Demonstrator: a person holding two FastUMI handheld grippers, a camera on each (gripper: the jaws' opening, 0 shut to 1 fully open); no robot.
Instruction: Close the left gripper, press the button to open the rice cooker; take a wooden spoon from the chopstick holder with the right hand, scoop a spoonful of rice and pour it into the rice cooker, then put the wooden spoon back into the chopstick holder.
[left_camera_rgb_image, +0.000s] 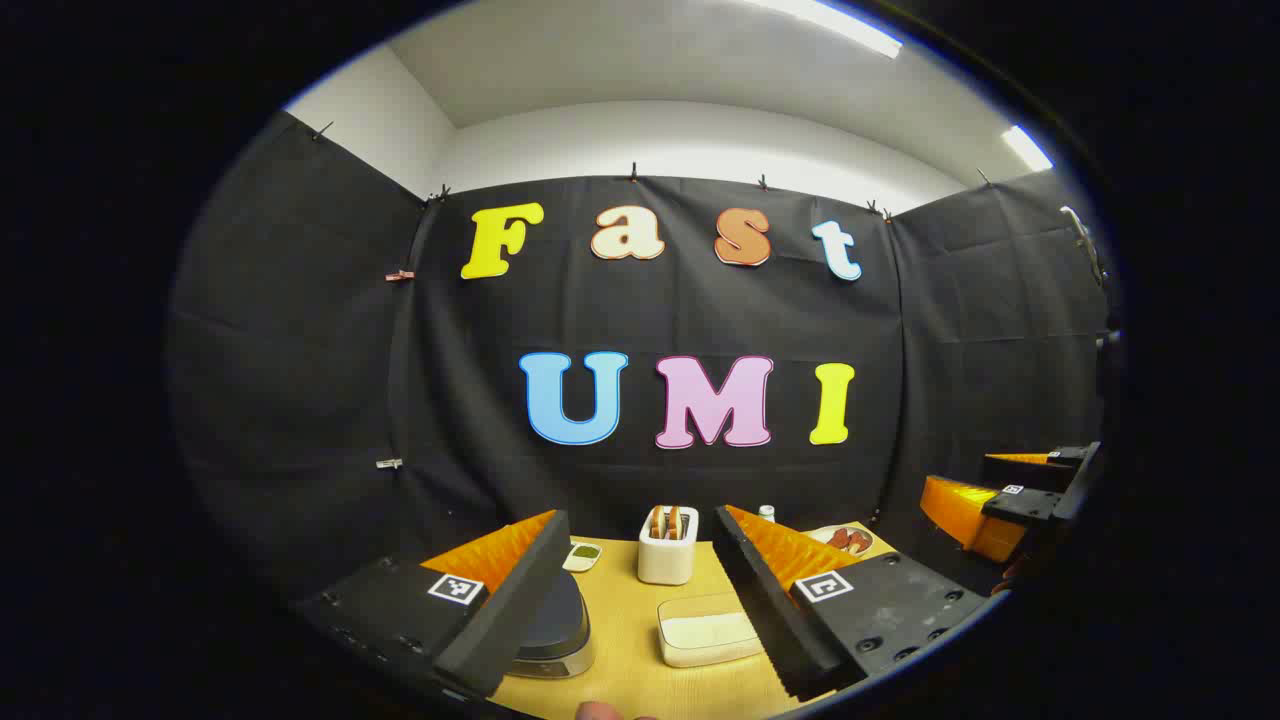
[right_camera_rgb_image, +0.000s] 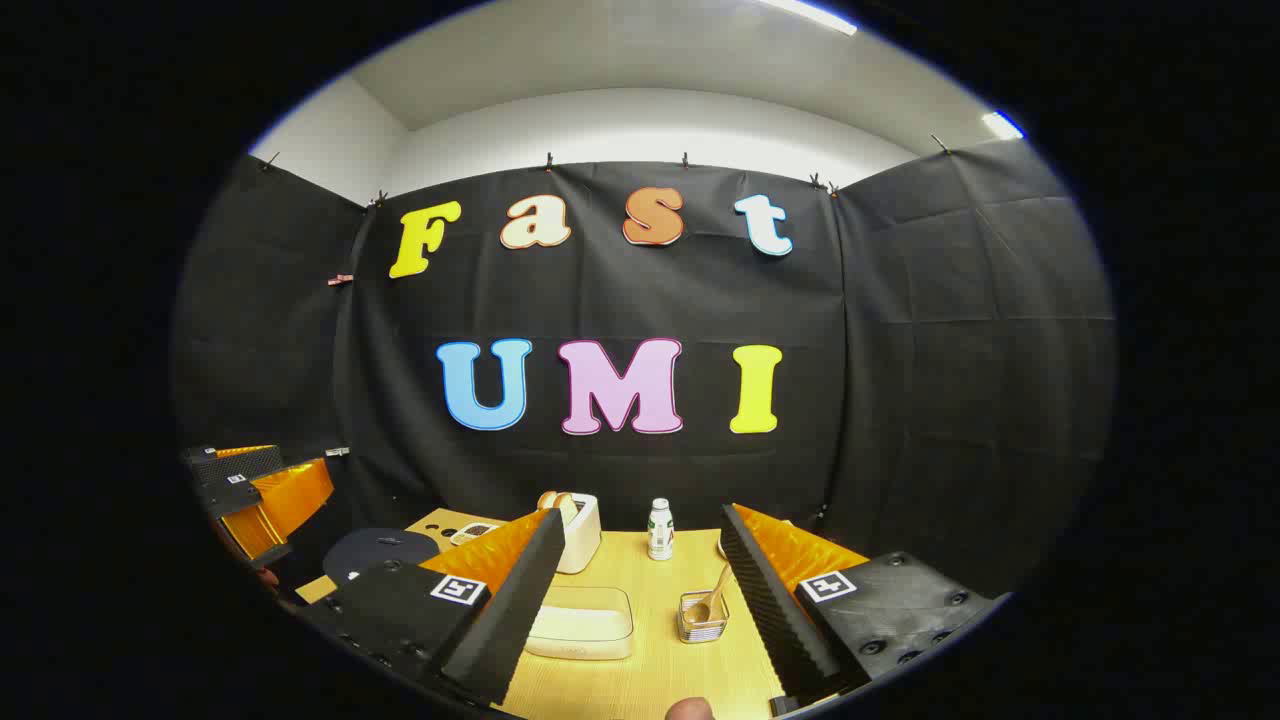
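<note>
Nothing done yet: both my grippers' fingers gape wide, the rice cooker (left_camera_rgb_image: 555, 625) lid is down, the wooden spoon (right_camera_rgb_image: 712, 592) waits in the chopstick holder (right_camera_rgb_image: 702, 618).

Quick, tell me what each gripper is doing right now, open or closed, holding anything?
Left gripper: open, holding nothing.
Right gripper: open, holding nothing; wooden spoon sits in the chopstick holder.

No readable text; bottle (right_camera_rgb_image: 659, 528) label too small to read.
</note>
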